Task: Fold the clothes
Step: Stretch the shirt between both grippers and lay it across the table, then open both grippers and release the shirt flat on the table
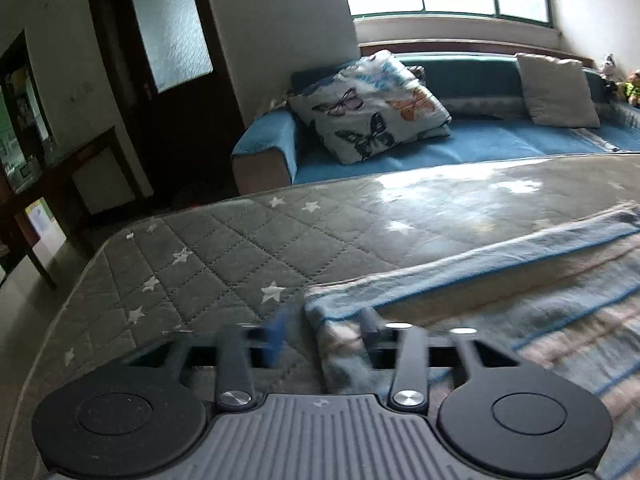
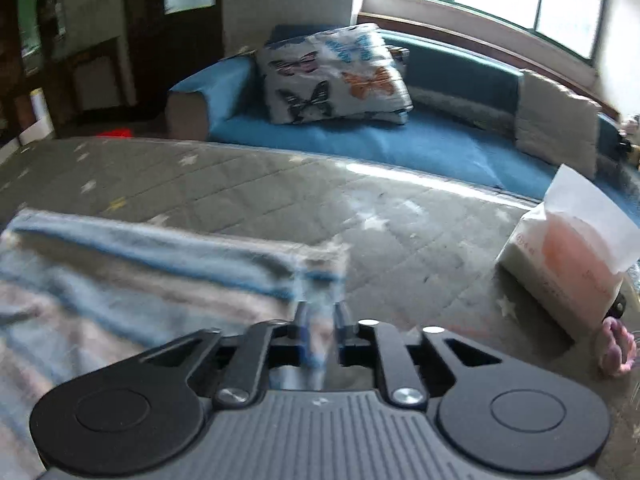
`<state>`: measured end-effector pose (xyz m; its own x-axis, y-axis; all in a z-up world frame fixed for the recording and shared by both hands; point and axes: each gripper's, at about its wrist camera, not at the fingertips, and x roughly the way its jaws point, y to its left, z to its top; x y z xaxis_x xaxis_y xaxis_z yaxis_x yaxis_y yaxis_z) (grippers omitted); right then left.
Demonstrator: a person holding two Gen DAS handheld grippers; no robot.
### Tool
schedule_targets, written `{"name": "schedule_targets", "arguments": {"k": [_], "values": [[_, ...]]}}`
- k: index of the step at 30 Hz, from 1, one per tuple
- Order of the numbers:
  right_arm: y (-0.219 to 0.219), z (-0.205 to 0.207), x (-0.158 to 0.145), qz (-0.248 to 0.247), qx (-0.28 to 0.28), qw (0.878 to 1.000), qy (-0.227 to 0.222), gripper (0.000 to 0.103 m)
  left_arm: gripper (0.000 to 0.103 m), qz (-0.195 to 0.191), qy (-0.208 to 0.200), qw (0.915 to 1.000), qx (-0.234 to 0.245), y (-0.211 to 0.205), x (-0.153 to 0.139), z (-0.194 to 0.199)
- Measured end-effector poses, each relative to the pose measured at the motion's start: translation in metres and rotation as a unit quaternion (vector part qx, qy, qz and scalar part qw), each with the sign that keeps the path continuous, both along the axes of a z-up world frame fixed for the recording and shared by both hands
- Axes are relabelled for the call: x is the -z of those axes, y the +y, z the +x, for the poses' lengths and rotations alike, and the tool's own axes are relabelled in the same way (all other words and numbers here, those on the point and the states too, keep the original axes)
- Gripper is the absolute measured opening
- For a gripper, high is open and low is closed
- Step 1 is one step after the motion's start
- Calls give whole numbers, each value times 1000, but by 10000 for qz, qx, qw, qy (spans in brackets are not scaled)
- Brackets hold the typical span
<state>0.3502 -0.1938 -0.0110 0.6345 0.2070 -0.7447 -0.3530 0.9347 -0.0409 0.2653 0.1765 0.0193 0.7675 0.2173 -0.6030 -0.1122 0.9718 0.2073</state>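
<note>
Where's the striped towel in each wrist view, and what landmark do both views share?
Left wrist: the towel fills the lower right, its corner by the left gripper.
Right wrist: the towel fills the lower left, its corner between the fingers of the right gripper.
Shared landmark: the butterfly pillow on the blue sofa.

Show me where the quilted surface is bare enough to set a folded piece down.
Free: the grey star quilt between the striped cloth and the sofa-side edge, and its corner toward the door. Also between the cloth's corner and the white bag. Crowded: around that bag and the near side, where the cloth lies.
</note>
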Motion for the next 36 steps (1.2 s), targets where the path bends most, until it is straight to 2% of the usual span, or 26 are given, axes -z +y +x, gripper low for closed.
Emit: {"name": "schedule_targets", "arguments": {"k": [1,2,3,5,7,10,12,13,15,19,25,30,36], "values": [[2,-7,-2,-1,-86,10000,44,37,49,51,-20,9999,99,-5,-3,-6],[4,-15,-3,-13,-162,9998,86,40,52,56,-22,9998,195,-12,-5,-15],[7,-24,-3,-38,-229,9996,128,42,59,61,-24,9996,292,-19,-6,-23],[13,-41,-3,-101,-358,9991,199,60,67,58,-30,9989,463,-31,-9,-39],[20,-58,2,-210,-469,9984,231,66,79,34,-75,9978,654,-46,-12,-57],[29,-78,9,-398,-609,9970,281,82,90,34,-173,9953,949,-69,-16,-84],[36,-90,13,-561,-692,9957,260,84,91,32,-212,9940,1072,-82,-16,-100],[39,-97,15,-644,-723,9950,251,89,93,29,-224,9936,1110,-88,-15,-107],[44,-108,17,-725,-754,9943,208,90,96,20,-246,9926,1187,-100,-13,-120],[52,-136,21,-985,-845,9915,73,97,97,-102,-97,9915,1293,-117,-1,-141],[48,-167,19,-1466,-733,9861,-258,100,97,88,113,9918,1267,-132,19,-167],[25,-191,9,-1514,-353,9870,-408,100,97,64,162,9936,1115,-129,30,-184],[-21,-225,1,-1347,456,9880,-601,103,99,-50,103,9959,894,-121,34,-197]]}}
